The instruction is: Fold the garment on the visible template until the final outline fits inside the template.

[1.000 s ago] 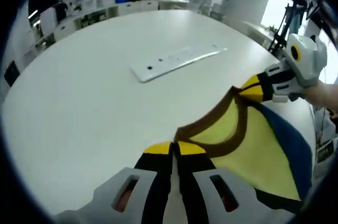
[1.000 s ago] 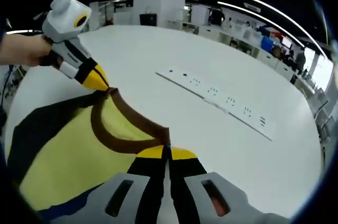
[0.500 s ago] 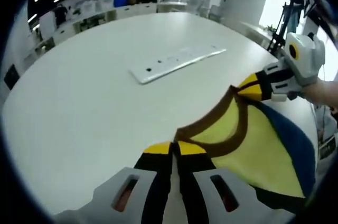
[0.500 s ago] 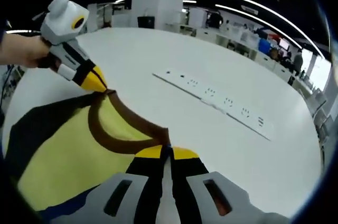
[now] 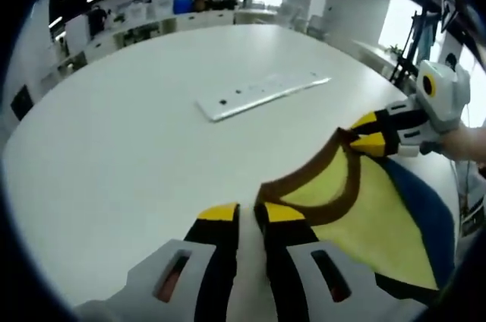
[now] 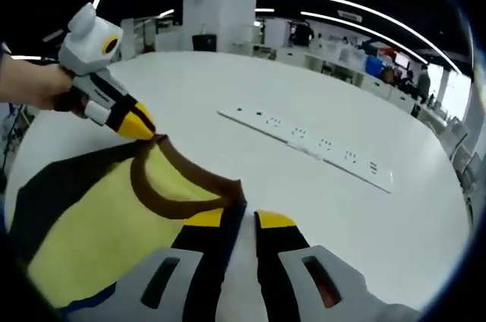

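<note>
A yellow garment with a brown collar and dark blue sleeves lies on the white table. My left gripper stands open, its yellow-tipped jaws apart just short of the collar's near end. The right gripper, held by a hand, is at the collar's far end with its jaws parted. In the right gripper view, the garment spreads to the left. There my right gripper is open beside the collar corner, and the left gripper rests at the other collar end.
A long white power strip lies across the table beyond the garment, seen again in the right gripper view as the power strip. The round table's edge curves behind it. Desks, shelves and people stand far back in the room.
Both grippers were shut on the collar ends in the earlier frames. Their jaws have now parted and the collar has come free.
</note>
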